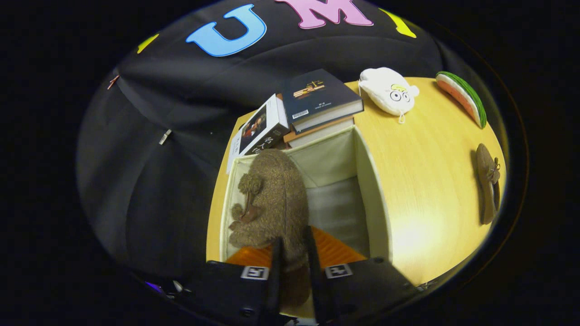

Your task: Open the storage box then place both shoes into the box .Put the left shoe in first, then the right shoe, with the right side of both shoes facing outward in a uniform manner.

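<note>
Wooden table [421, 181] under everything, box [376, 190] sitting open on it. Gripper [293, 253] has its fingers clamped on the heel end of a fuzzy brown shoe [272, 199], which hangs toe-forward inside the box along its left wall. Box looks otherwise bare, pale lining. Second shoe [488, 183] lies well off to the right on the table. Books [299, 113] stacked just behind the box.

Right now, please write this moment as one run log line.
gripper: shut on held shoe | held shoe: over open storage box | second shoe: on table
</note>
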Tool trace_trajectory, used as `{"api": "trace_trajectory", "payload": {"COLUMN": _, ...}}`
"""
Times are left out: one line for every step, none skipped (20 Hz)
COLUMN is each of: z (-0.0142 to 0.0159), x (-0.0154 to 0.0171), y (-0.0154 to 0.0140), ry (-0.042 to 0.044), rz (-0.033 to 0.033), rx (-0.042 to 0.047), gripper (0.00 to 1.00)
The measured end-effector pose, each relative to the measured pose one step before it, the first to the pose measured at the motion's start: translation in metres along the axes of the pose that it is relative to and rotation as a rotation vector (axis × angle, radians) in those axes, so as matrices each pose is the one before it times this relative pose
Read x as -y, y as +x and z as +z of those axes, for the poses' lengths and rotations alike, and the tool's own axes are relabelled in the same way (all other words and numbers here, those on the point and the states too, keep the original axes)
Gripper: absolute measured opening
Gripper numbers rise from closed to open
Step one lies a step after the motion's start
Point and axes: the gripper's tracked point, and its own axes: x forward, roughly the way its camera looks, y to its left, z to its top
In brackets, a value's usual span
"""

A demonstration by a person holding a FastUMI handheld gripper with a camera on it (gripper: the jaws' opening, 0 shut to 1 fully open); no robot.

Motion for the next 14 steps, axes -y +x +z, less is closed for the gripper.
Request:
{"api": "trace_trajectory", "payload": {"z": -0.00511, "x": -0.00440, "y": -0.00071, "ry": -0.00560, "rz": 0.02490, "rx": -0.02190, "gripper": 0.57}}
{"api": "trace_trajectory", "payload": {"z": -0.00098, "x": -0.01025, "y": -0.00443, "ry": -0.00713, "rz": 0.03511, "rx": 0.00577, "gripper": 0.79}}
{"api": "trace_trajectory", "payload": {"z": 0.00323, "x": -0.00736, "y": -0.00731, "ry": -0.00812, "rz": 0.02734, "rx": 0.01115, "gripper": 1.00}}
{"api": "trace_trajectory", "payload": {"z": 0.00093, "x": -0.00648, "y": -0.00663, "ry": -0.00428, "rz": 0.02619, "rx": 0.00790, "gripper": 0.99}}
{"api": "trace_trajectory", "payload": {"z": 0.00333, "x": -0.00408, "y": -0.00826, "ry": -0.00645, "rz": 0.02004, "rx": 0.00683, "gripper": 0.99}}
{"api": "trace_trajectory", "payload": {"z": 0.00458, "x": -0.00402, "y": -0.01001, "ry": -0.00842, "rz": 0.02282, "rx": 0.01151, "gripper": 0.98}}
{"api": "trace_trajectory", "payload": {"z": 0.00598, "x": -0.00316, "y": -0.01320, "ry": -0.01476, "rz": 0.02139, "rx": 0.01448, "gripper": 0.98}}
{"api": "trace_trajectory", "payload": {"z": 0.00588, "x": 0.00031, "y": -0.01437, "ry": -0.02139, "rz": 0.01736, "rx": 0.01917, "gripper": 0.98}}
{"api": "trace_trajectory", "payload": {"z": 0.00784, "x": 0.00398, "y": -0.01473, "ry": -0.02421, "rz": 0.00523, "rx": 0.02304, "gripper": 0.99}}
{"api": "trace_trajectory", "payload": {"z": 0.00671, "x": 0.00672, "y": -0.01384, "ry": -0.02613, "rz": 0.00140, "rx": 0.01793, "gripper": 0.98}}
{"api": "trace_trajectory", "payload": {"z": 0.00726, "x": 0.00892, "y": -0.01335, "ry": -0.02573, "rz": -0.00196, "rx": 0.01815, "gripper": 0.98}}
{"api": "trace_trajectory", "payload": {"z": 0.00808, "x": 0.01109, "y": -0.01441, "ry": -0.02533, "rz": -0.00614, "rx": 0.02054, "gripper": 0.98}}
{"api": "trace_trajectory", "payload": {"z": 0.00990, "x": 0.01390, "y": -0.01307, "ry": -0.02357, "rz": -0.01053, "rx": 0.01926, "gripper": 0.98}}
{"api": "trace_trajectory", "payload": {"z": 0.00831, "x": 0.01512, "y": -0.01290, "ry": -0.02121, "rz": -0.01074, "rx": 0.02149, "gripper": 0.98}}
